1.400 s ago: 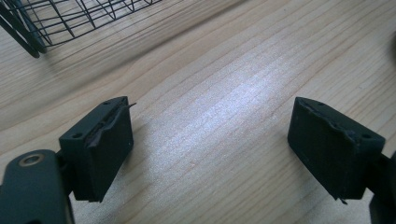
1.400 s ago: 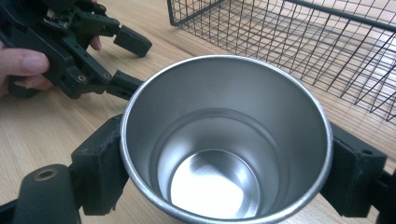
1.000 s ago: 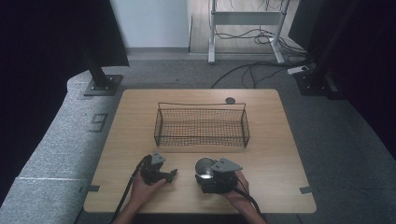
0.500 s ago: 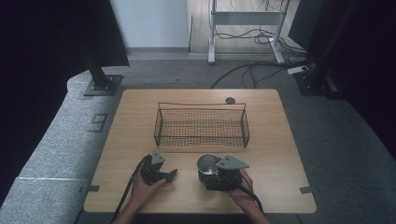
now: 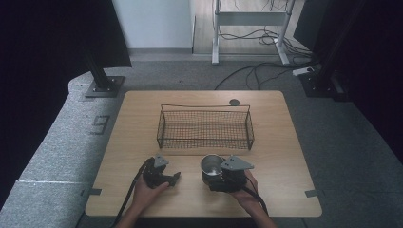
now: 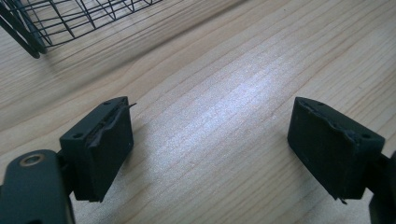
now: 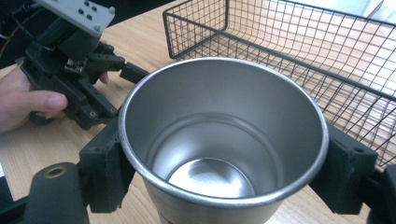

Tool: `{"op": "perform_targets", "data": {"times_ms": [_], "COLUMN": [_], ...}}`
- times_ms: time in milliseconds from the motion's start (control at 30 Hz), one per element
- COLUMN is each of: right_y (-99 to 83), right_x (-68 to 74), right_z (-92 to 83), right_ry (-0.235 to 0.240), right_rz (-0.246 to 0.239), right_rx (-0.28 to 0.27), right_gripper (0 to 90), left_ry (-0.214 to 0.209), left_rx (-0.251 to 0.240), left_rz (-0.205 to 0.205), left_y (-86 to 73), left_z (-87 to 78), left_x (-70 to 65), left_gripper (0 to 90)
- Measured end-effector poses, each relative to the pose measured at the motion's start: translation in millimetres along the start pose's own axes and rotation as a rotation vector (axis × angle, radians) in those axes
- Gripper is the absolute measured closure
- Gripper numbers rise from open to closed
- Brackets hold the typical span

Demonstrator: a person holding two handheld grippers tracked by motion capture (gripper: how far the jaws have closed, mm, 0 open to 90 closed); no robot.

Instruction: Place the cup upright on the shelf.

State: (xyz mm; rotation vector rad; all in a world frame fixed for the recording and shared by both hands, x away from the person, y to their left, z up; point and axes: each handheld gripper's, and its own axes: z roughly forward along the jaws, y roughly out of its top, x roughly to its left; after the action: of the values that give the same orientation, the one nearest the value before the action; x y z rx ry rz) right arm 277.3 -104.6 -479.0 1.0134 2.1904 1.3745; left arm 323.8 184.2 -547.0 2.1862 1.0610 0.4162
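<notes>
A shiny steel cup [image 5: 211, 164] stands upright near the table's front edge, just in front of the wire basket [image 5: 204, 142]. My right gripper [image 5: 215, 175] is shut on the steel cup; in the right gripper view its black jaws press the cup [image 7: 219, 140] on both sides, and the cup is empty. My left gripper [image 5: 174, 178] lies to the cup's left, held by a hand, and is open. Between the left gripper's jaws [image 6: 210, 140] there is only bare wood. The left gripper [image 7: 123, 67] also shows at the upper left of the right gripper view.
The black wire basket [image 7: 327, 56] is empty and sits mid-table; a corner of the basket [image 6: 56, 23] is at the upper left of the left gripper view. A small dark disc [image 5: 234, 102] lies behind the basket. The wooden table [image 5: 285, 142] has bare room on either side.
My right gripper has carried the cup slightly right and a little toward the basket. The left gripper has stayed put.
</notes>
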Motion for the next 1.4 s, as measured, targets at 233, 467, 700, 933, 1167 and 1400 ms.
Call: {"op": "perform_targets", "data": {"times_ms": [233,467,700,933,1167,1400], "right_y": [10.0,18.2,27.8,33.1,37.1,42.2], "right_x": [-4.3,-6.8,-12.4,-16.7,-19.2,-20.7], "right_z": [-4.3,-6.4,-9.2,-7.5,-3.3,0.0], "right_ry": [-0.005,-0.01,-0.015,-0.013,-0.003,-0.007], "right_rz": [0.006,0.003,0.011,0.021,0.027,0.03], "right_rx": [-0.025,-0.039,-0.061,-0.072,-0.074,-0.078], "right_gripper": [18.5,18.5,18.5,18.5,18.5,18.5], "left_ry": [0.0,-0.001,-0.001,-0.001,-0.001,-0.001], "left_rx": [0.0,0.0,0.0,0.0,0.0,0.001], "left_rz": [-0.001,-0.001,-0.001,-0.001,-0.001,-0.002], "left_y": [-0.1,-0.1,-0.1,-0.1,-0.1,-0.1], "left_z": [0.0,-0.1,-0.1,-0.1,-0.1,-0.2], "left_x": [-0.1,-0.2,-0.2,-0.3,-0.3,-0.3], "left_gripper": [14.4,14.4,14.4,14.4,14.4,14.4]}}
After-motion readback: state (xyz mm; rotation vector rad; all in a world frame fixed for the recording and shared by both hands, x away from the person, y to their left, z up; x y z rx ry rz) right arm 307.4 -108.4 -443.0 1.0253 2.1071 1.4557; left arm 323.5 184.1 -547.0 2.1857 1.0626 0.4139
